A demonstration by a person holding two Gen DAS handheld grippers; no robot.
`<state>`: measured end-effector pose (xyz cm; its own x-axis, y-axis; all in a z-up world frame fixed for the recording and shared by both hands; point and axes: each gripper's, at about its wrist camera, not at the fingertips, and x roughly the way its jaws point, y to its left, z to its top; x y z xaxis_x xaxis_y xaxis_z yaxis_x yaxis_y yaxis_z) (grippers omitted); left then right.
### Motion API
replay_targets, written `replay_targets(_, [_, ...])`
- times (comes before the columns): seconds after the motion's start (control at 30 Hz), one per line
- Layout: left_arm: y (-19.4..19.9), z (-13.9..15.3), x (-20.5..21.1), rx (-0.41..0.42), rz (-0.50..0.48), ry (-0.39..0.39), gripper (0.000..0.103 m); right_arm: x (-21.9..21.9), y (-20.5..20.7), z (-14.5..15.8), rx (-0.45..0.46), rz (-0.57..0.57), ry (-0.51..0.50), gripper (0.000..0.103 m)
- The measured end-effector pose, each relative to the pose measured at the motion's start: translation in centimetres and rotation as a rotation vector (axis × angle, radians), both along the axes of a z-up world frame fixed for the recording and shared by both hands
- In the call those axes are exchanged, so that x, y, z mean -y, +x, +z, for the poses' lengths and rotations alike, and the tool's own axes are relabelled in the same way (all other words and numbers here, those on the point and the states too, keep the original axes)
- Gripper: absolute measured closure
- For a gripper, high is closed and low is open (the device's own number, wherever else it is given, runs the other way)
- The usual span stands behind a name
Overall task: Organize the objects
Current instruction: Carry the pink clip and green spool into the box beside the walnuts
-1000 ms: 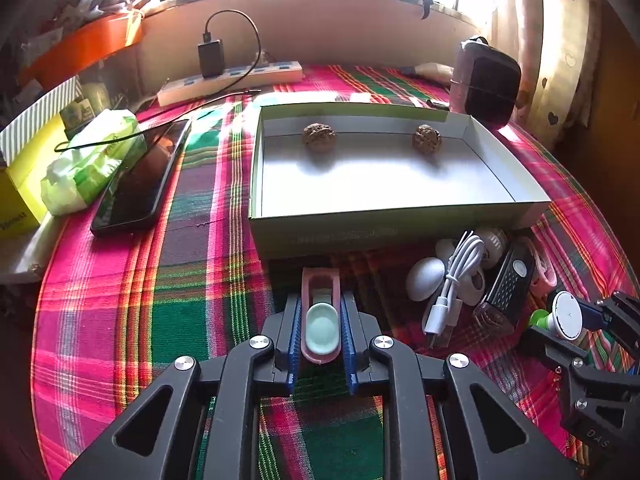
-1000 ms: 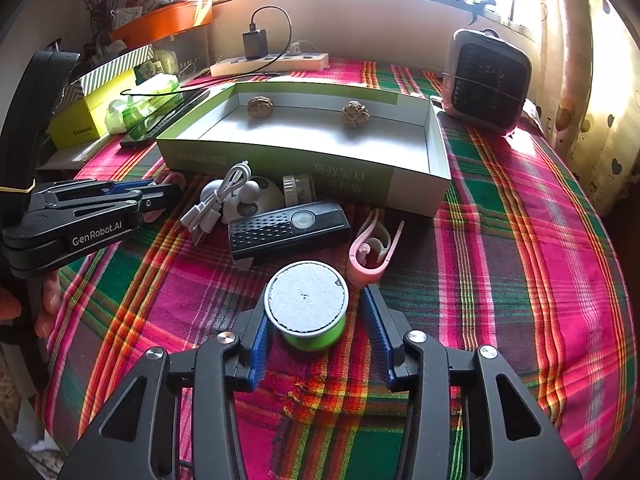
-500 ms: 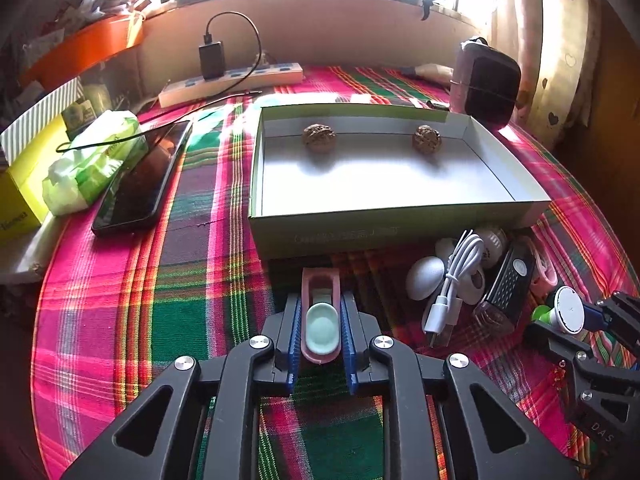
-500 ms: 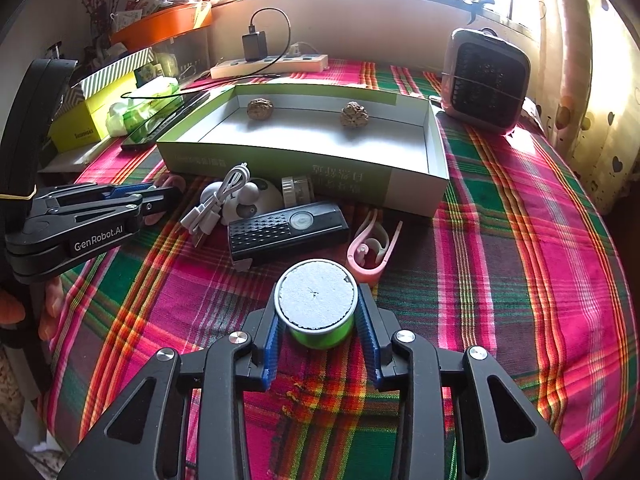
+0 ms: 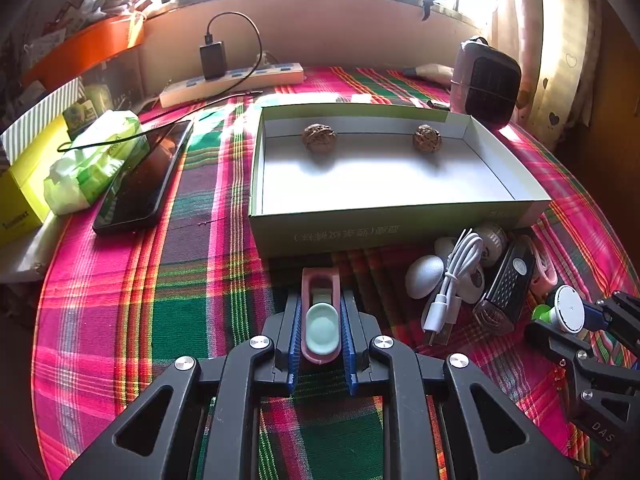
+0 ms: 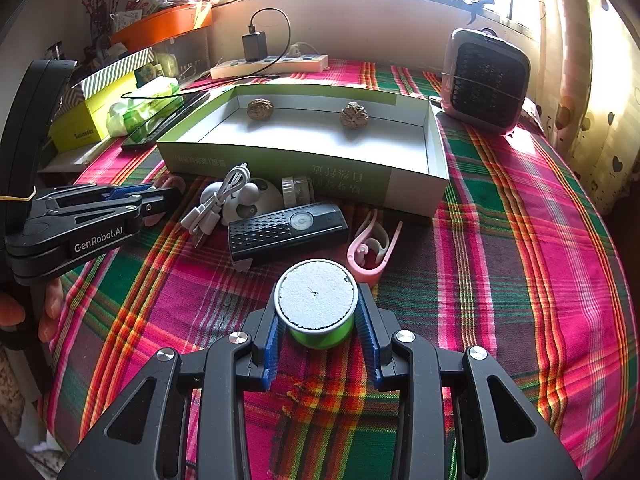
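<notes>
Firmly left gripper [image 5: 320, 300] pinching pink clip [image 5: 321, 292], right gripper [image 6: 318, 300] squeezing green cylinder [image 6: 317, 300]

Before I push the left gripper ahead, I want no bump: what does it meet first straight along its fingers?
Probably the near wall of the green box, just beyond the pink clip held in the left gripper; the clip's tip would likely touch first, though depth is unclear.

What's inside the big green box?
Inside the green box sit two brown walnuts, one on the left and one on the right, both against the far wall. The rest of its white floor is bare. Nothing in it is covered.
</notes>
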<state>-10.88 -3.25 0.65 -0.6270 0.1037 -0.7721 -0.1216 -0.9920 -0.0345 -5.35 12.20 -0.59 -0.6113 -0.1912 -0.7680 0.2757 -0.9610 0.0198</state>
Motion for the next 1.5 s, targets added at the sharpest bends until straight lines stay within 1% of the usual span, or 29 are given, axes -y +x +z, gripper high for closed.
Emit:
replay_targets(0.4, [0.5,0.4,-0.3,-0.006,-0.016,0.005,0.087,0.0,0.1,0.4,-0.014,-0.001,-0.008,0.068])
replay_targets(0.7, [1.2,1.9,-0.6,-0.034,-0.021,0.021,0.087,-0.4,0.1,1.5,-0.03,-0.005,-0.039,0.068])
replay_targets(1.0, [1.2,3.5,-1.1,-0.066,-0.034,0.032,0.087,-0.2,-0.1,3.0,-0.064,0.005,-0.056,0.068])
replay_targets(1.23, [0.4,4.6,-1.5,-0.088,-0.042,0.038,0.087,0.1,-1.2,4.3,-0.097,0.018,-0.056,0.068])
replay_targets(1.5, [-1.3,5.1,-2.3,-0.084,-0.056,0.045,0.087,0.1,-3.2,5.1,-0.114,0.022,-0.052,0.068])
